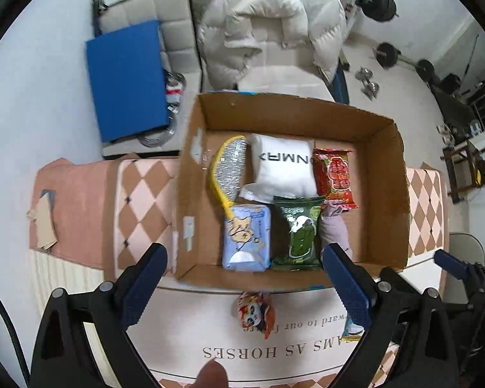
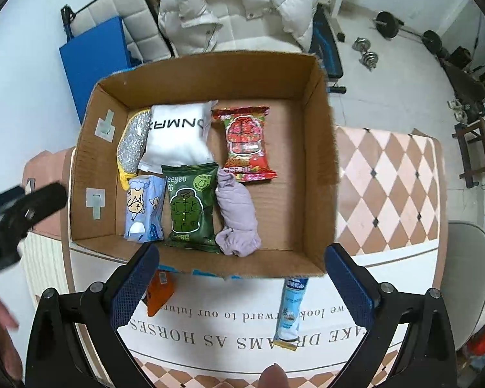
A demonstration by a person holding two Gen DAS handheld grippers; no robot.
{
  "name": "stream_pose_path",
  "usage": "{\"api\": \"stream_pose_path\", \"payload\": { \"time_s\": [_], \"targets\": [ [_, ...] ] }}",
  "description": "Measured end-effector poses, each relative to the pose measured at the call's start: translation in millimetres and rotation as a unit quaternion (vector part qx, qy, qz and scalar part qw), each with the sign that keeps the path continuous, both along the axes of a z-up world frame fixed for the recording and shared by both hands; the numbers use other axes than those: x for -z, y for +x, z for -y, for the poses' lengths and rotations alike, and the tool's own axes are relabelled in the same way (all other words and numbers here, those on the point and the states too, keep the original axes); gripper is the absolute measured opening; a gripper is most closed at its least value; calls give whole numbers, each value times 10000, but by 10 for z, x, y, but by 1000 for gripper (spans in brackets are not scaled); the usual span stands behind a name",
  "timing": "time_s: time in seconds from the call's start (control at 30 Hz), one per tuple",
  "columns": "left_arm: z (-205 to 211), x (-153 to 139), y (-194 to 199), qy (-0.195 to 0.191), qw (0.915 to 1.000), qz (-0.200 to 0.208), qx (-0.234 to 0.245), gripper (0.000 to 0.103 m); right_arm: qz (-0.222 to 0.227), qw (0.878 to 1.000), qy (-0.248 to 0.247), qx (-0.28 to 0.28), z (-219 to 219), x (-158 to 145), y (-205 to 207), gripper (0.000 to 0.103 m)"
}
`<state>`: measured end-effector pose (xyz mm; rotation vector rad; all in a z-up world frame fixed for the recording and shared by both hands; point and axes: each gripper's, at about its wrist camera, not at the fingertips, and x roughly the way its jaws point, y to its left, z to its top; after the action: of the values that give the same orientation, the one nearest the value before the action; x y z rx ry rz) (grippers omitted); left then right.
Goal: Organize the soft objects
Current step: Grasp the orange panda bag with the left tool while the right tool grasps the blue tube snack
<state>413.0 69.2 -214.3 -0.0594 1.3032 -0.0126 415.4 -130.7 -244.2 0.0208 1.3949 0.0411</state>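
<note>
Left wrist view: left hand-held gripper spread wide, holding nothing, over cardboard box near edge; orange snack packet on tabletop between fingers.

Right wrist view: right hand-held gripper wide open, empty; blue stick packet on tabletop outside box; lilac cloth inside box beside green packet.

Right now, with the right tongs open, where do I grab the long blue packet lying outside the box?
Take the long blue packet across its narrow middle, coming straight down. It lies flat on the tablecloth, lengthwise away from the cardboard box, so the right tongs span its width.
</note>
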Motion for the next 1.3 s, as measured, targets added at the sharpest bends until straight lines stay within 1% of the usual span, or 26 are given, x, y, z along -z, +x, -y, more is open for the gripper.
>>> {"api": "stream_pose_path", "payload": {
  "time_s": [0.1, 0.17, 0.23, 0.3, 0.4, 0.47, 0.6, 0.67, 0.73, 0.9, 0.93, 1.0, 1.07, 1.3],
  "targets": [
    [-1, -59, -236, 160, 9996, 217, -82, 99, 263, 9996, -14, 70, 79, -118, -170, 103],
    [15, -15, -389, 319, 9990, 297, -87, 99, 431, 9990, 24, 100, 146, -164, -335, 103],
    [34, 160, -554, 378, 9991, 179, -76, 99, 485, 9987, 38, 145, 211, -152, -468, 103],
    [43, 416, -639, 316, 9994, -112, -76, 99, 425, 9989, 87, 200, 302, -51, -620, 103],
    [48, 894, -696, 92, 9972, -729, -136, 99, 61, 9993, 171, 319, 460, 267, -804, 103],
    [95, 1161, -724, 48, 9950, -985, -139, 99, -182, 9989, 144, 403, 550, 507, -891, 103],
    [252, 1514, -720, -16, 9916, -1292, -25, 99, -548, 9966, 108, 605, 699, 941, -989, 103],
    [322, 1630, -725, -27, 9902, -1392, 80, 99, -678, 9952, 117, 691, 746, 1096, -1009, 103],
    [406, 1745, -725, 59, 9891, -1461, 198, 99, -768, 9945, 81, 713, 770, 1225, -1025, 103],
    [538, 1981, -704, 258, 9860, -1607, 365, 98, -1001, 9922, 8, 749, 808, 1509, -1034, 103],
    [556, 2016, -706, 303, 9855, -1619, 402, 97, -1047, 9916, -8, 762, 815, 1559, -1033, 103],
    [585, 2080, -713, 395, 9845, -1642, 465, 91, -1112, 9906, 16, 796, 828, 1629, -1031, 103],
    [589, 2134, -720, 421, 9838, -1683, 452, 87, -1182, 9896, 26, 814, 830, 1695, -1036, 103],
    [575, 2203, -695, 431, 9844, -1664, 382, 86, -1320, 9880, -11, 799, 747, 1828, -1058, 103]
  ]
}}
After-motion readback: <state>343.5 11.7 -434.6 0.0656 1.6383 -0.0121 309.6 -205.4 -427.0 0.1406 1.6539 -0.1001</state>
